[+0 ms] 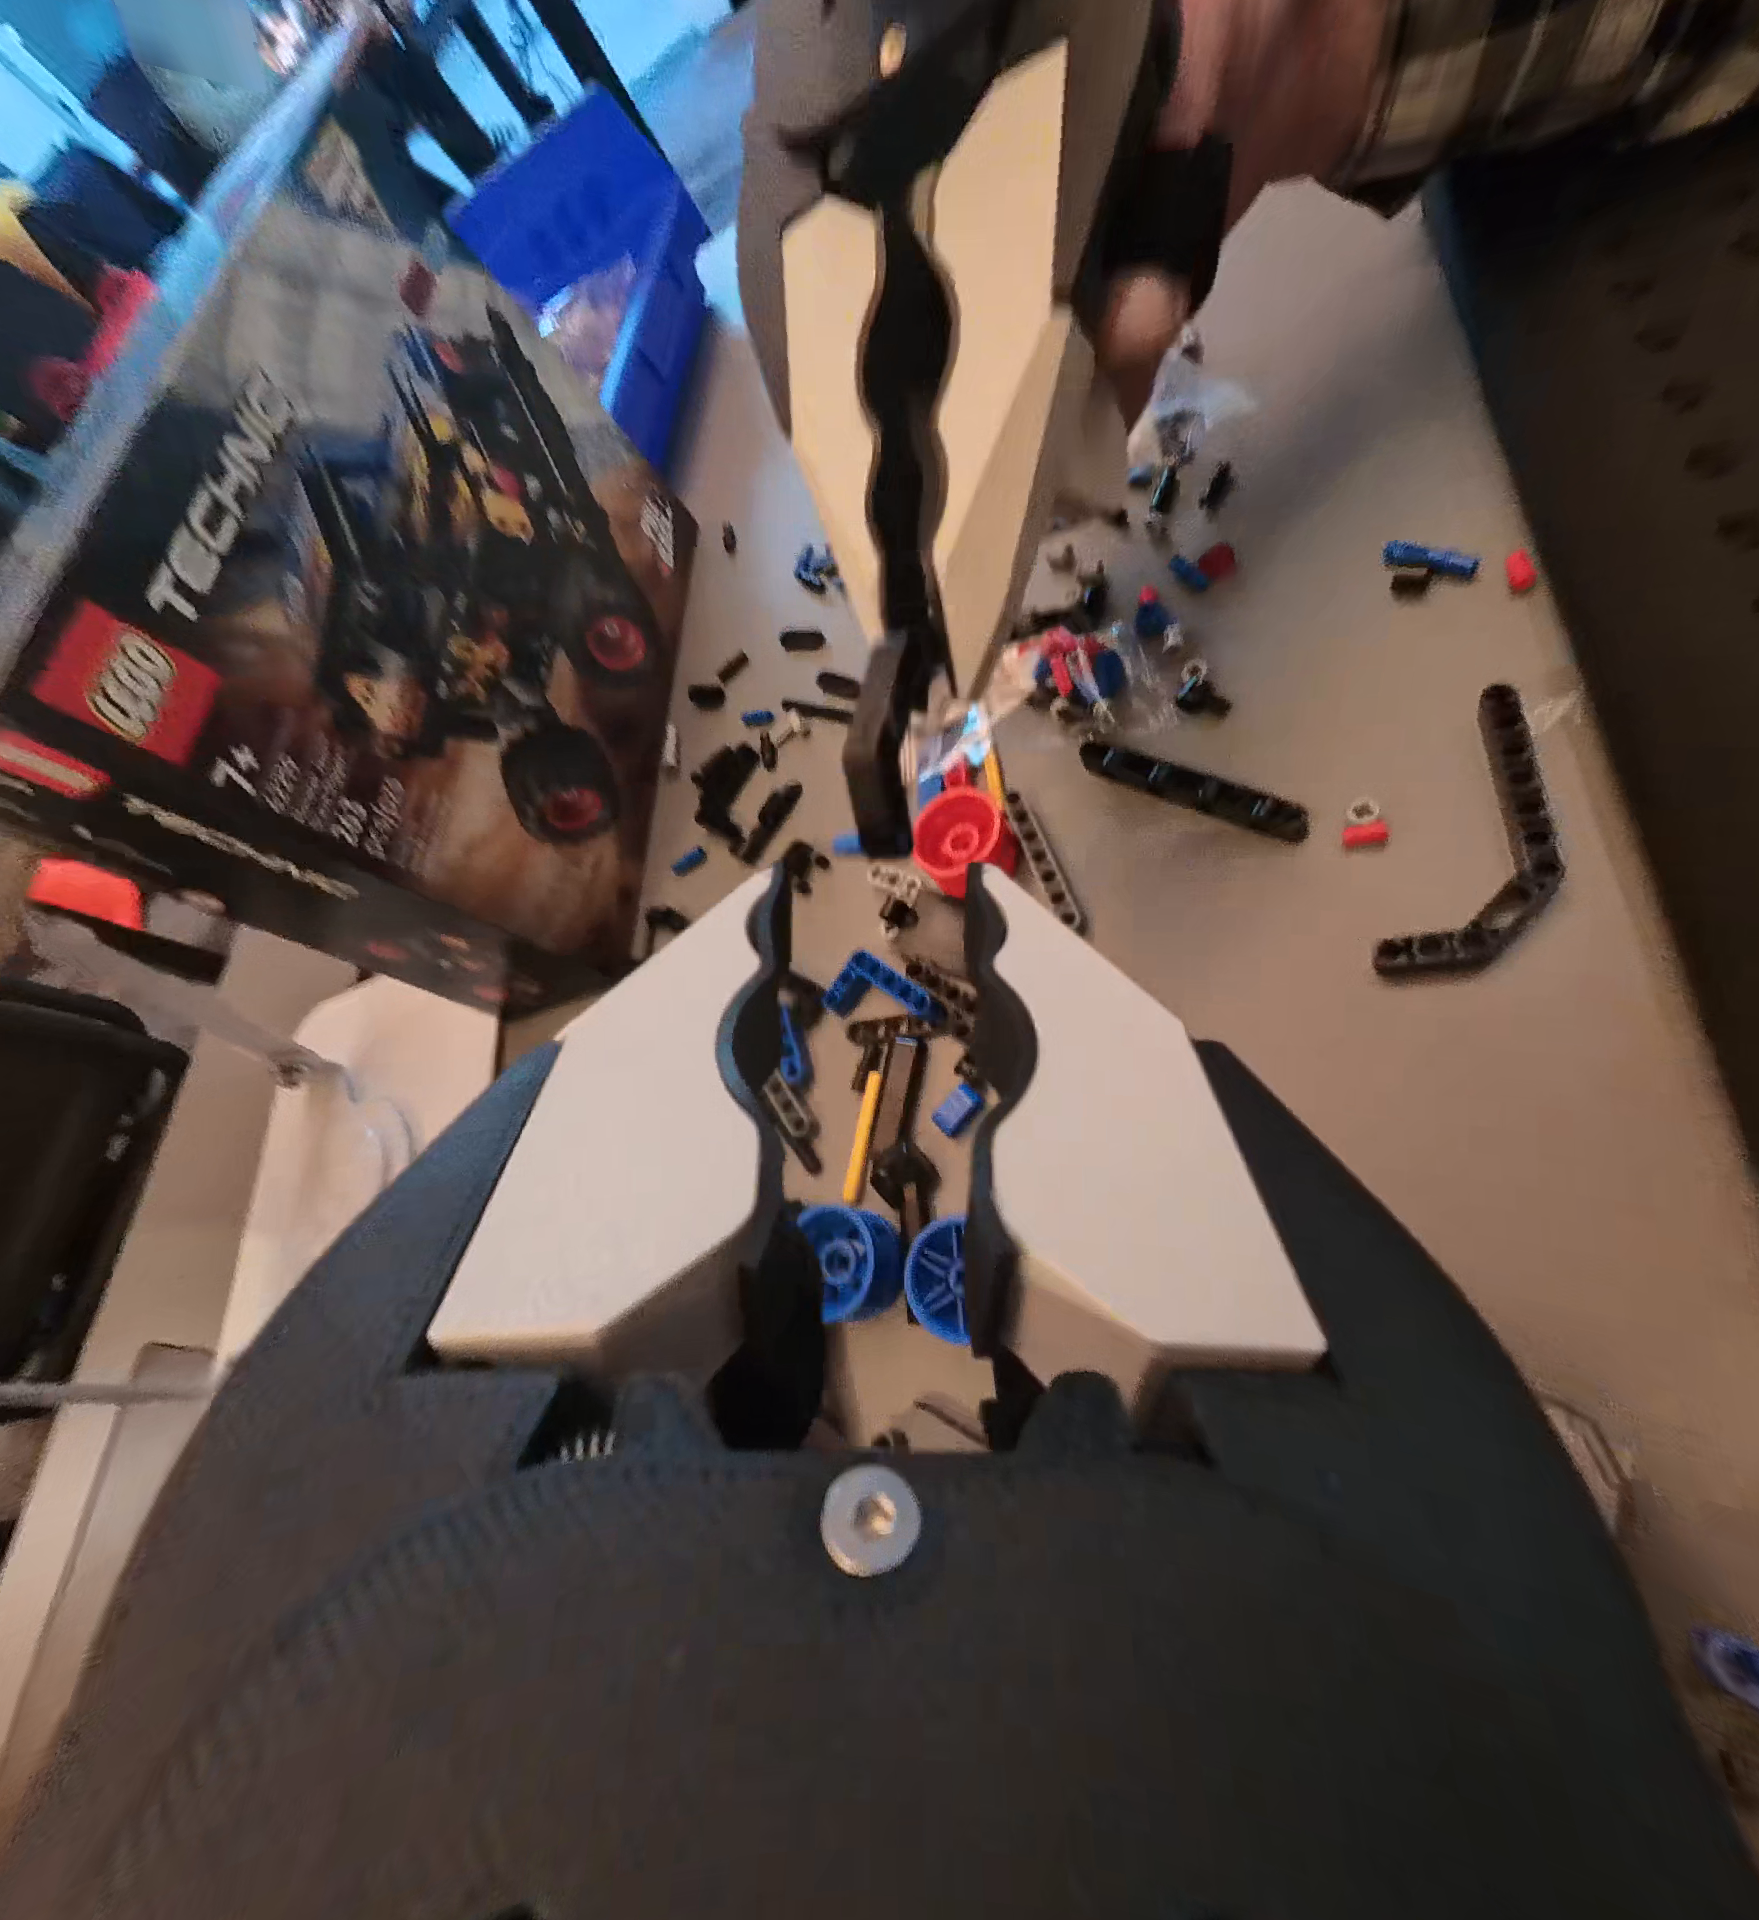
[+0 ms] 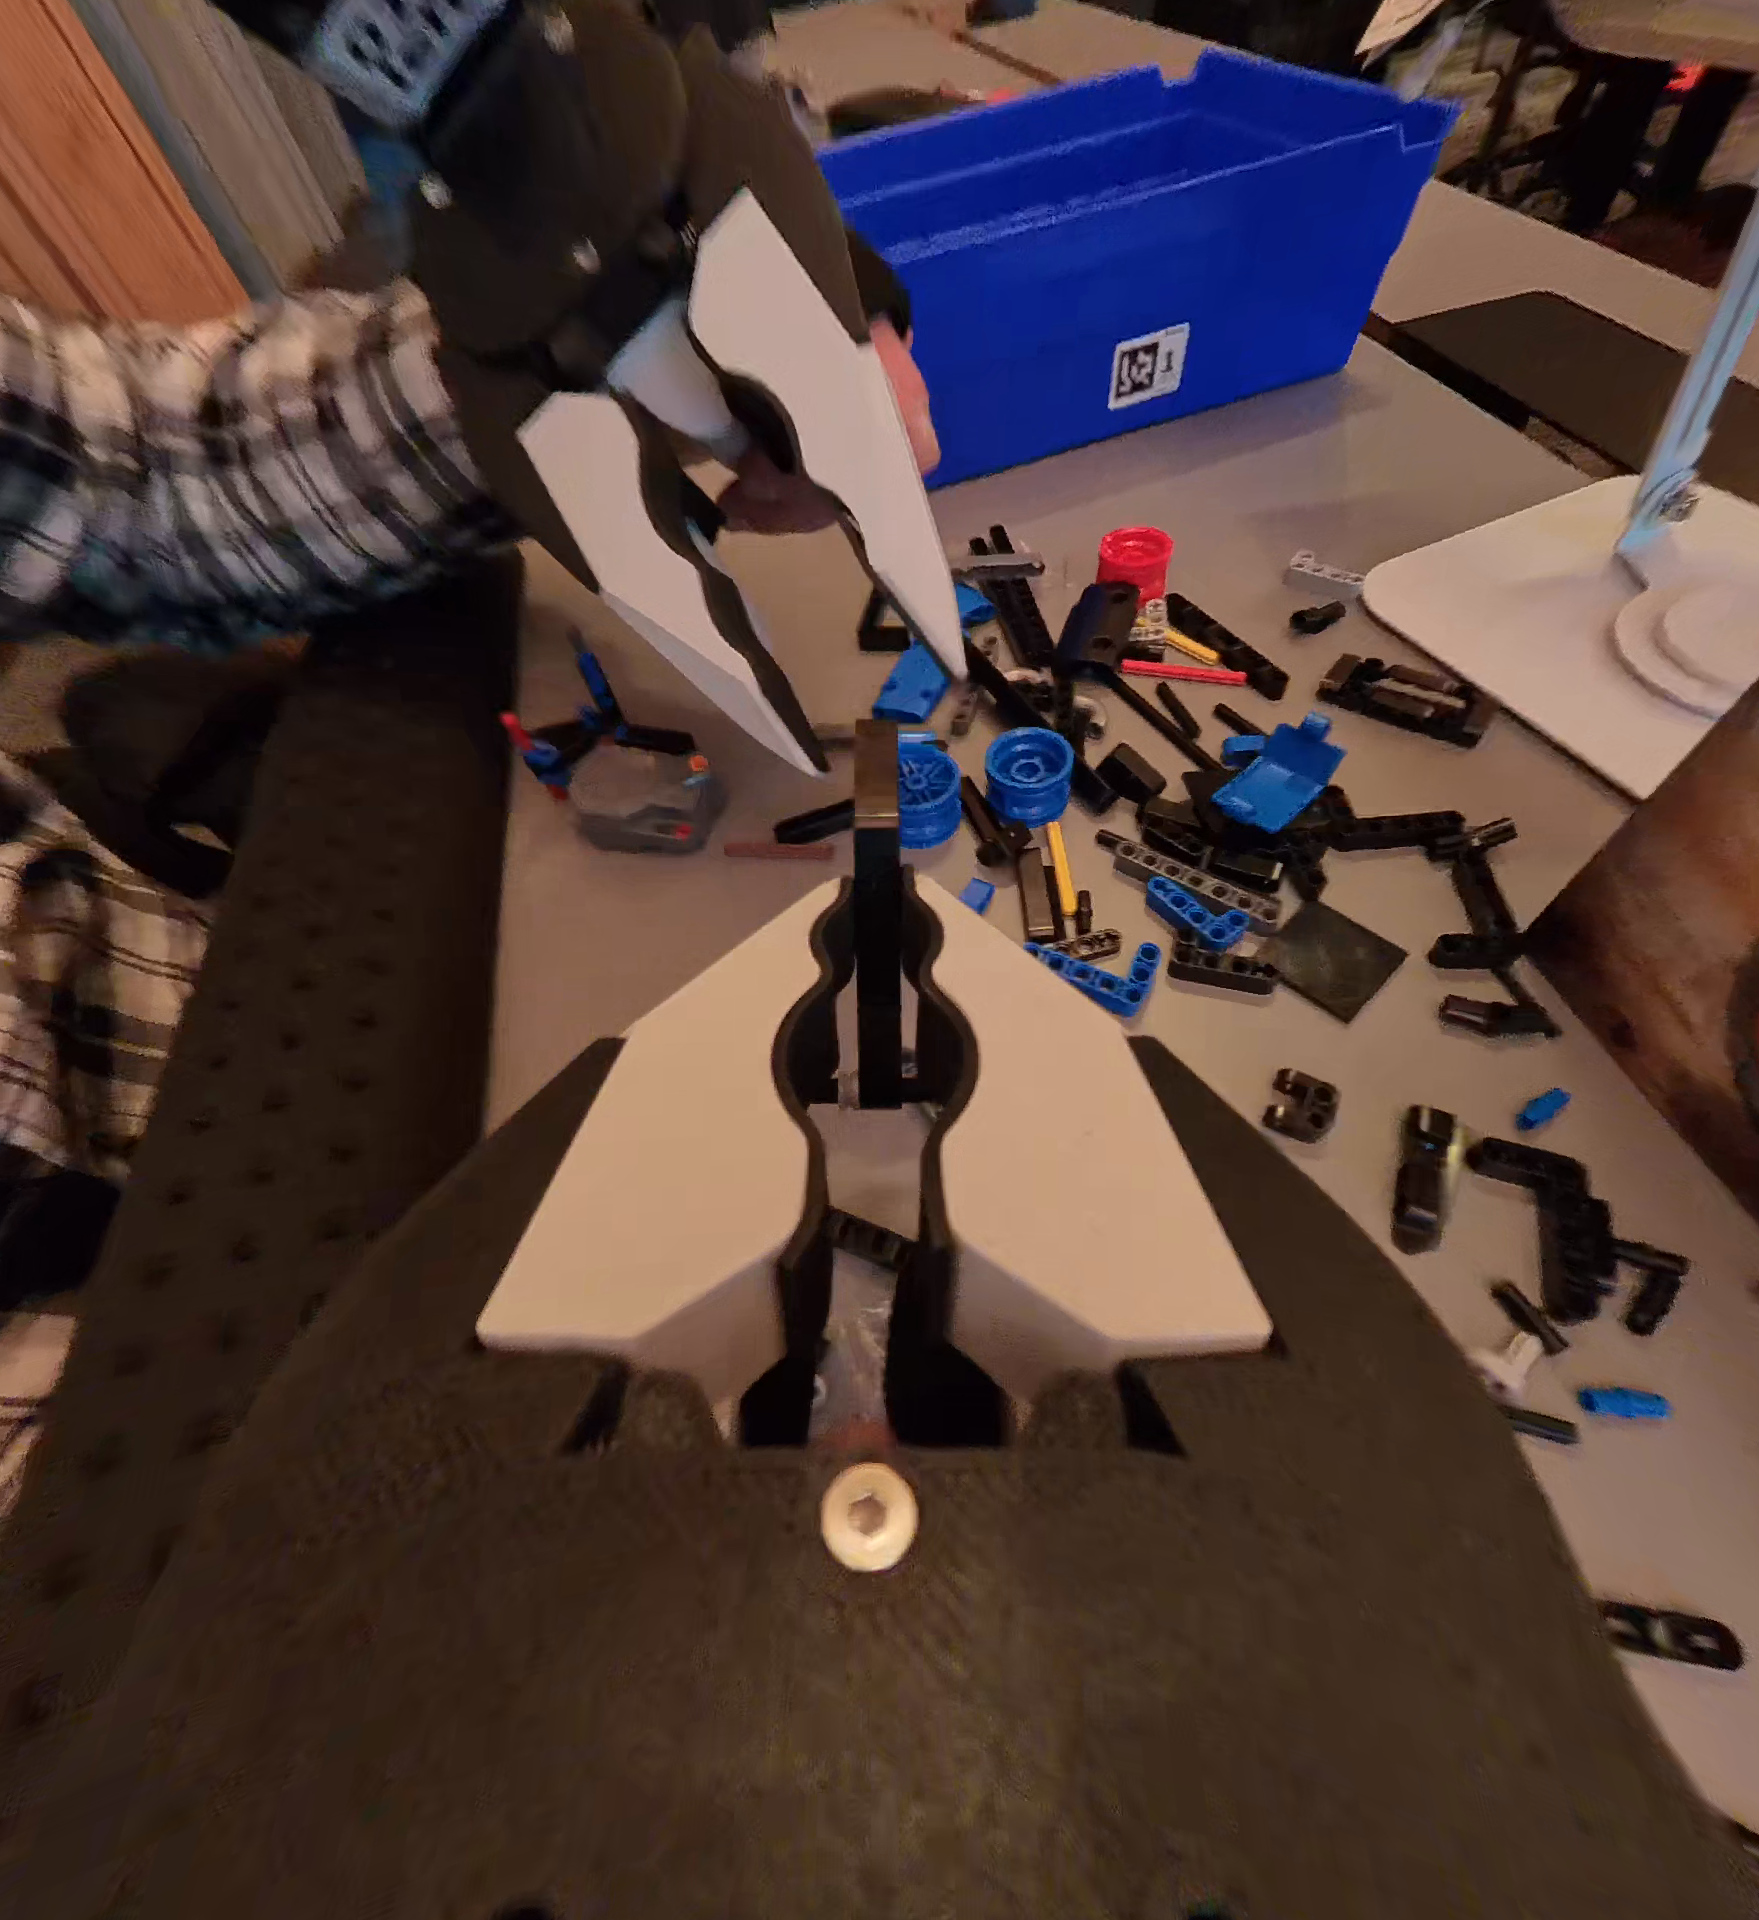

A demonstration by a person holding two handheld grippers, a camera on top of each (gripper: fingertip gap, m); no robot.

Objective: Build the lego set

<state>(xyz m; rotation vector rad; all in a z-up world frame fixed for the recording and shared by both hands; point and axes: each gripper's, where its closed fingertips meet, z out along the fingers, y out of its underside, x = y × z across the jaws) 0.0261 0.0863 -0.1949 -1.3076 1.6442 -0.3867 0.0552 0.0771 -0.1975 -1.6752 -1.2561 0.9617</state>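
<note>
Loose Lego parts lie scattered on the grey table [image 2: 646,935]: two blue wheel hubs [image 2: 1029,774], a red hub [image 2: 1135,556], and black and blue beams. My right gripper [image 2: 877,894] is shut on a long black beam [image 2: 877,810] that sticks out past its tips, held above the table. In the left wrist view the right gripper [image 1: 906,644] comes down from the top with the black beam [image 1: 877,769] hanging from it. My left gripper [image 1: 877,883] is open and empty, just short of that beam. It also shows in the right wrist view [image 2: 885,717], its tips beside the beam's end.
The Lego box [image 1: 335,623] stands on the left. A blue bin [image 2: 1145,239] sits at the back. A white stand base [image 2: 1540,623] is at the right. A dark perforated mat [image 2: 283,1039] borders the table. An angled black beam [image 1: 1498,862] lies apart. Left tips and right tips are each some 25 cm from the red hub [image 2: 1135,556].
</note>
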